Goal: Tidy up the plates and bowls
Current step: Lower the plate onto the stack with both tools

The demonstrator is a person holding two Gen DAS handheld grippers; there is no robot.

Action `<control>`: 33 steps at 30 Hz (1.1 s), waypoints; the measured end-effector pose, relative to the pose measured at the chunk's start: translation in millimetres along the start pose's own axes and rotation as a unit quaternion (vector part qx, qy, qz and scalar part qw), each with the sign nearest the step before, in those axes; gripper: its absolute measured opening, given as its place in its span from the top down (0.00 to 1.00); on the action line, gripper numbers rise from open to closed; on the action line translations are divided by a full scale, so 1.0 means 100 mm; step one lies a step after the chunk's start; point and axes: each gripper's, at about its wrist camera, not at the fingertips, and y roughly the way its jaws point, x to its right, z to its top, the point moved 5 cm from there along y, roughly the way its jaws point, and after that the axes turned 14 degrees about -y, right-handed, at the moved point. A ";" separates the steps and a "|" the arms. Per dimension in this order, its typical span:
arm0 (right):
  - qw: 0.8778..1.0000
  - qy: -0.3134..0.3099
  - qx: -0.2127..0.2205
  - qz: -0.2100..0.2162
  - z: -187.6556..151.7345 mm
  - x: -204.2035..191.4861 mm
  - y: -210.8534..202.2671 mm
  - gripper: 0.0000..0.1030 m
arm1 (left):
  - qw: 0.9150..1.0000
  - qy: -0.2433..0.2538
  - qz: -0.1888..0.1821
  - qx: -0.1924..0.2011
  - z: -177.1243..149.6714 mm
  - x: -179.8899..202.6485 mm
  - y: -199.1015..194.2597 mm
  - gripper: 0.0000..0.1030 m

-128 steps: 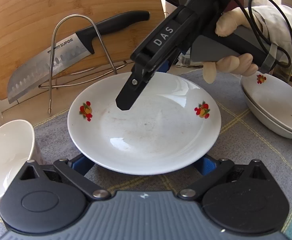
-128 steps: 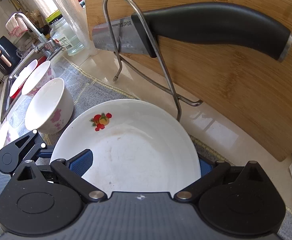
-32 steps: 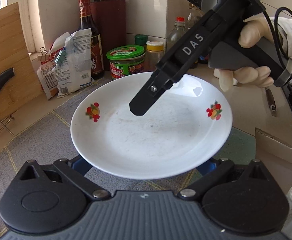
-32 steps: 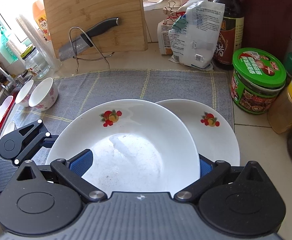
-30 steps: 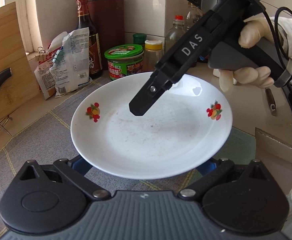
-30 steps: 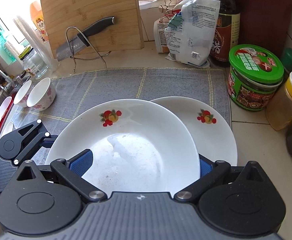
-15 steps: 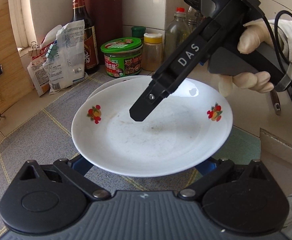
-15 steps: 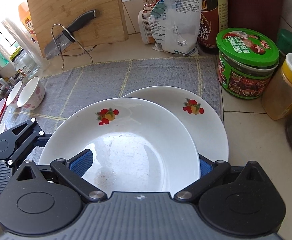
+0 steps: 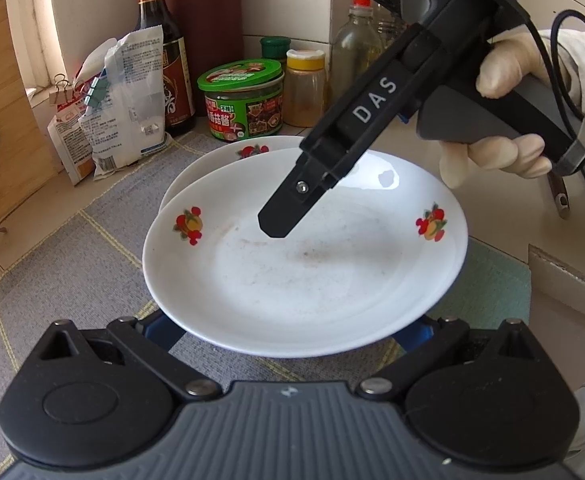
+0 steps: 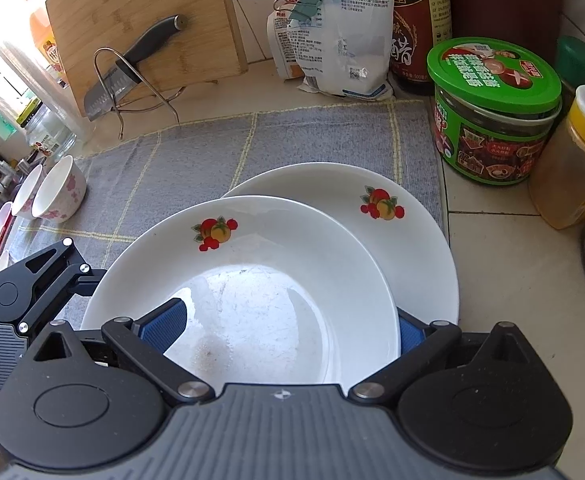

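While both grippers' jaws pinch opposite rims of the upper plate [image 10: 260, 280], held just above the second plate [image 10: 404, 240] at the desk's right edge, stacking is nearly done, and the bowls [image 10: 58, 194] by the left edge remain.

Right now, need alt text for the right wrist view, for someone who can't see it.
A white plate with a fruit motif is held between both grippers, overlapping a matching plate that lies on a grey checked mat. Jars and bottles stand to the right; a cutting board, a knife and small bowls sit behind, to the left.
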 end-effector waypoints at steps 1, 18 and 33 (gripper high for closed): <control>1.000 0.002 0.000 -0.001 0.00 0.01 0.01 0.00 | 1.000 0.001 0.001 -0.001 0.00 0.00 0.01 0.01; 1.000 0.017 0.004 -0.008 -0.06 0.08 -0.03 0.00 | 1.000 0.020 0.005 -0.016 0.04 0.06 0.11 0.01; 0.999 0.026 0.006 -0.018 -0.11 0.10 -0.13 0.00 | 1.000 0.001 0.003 -0.013 0.08 0.01 0.04 0.01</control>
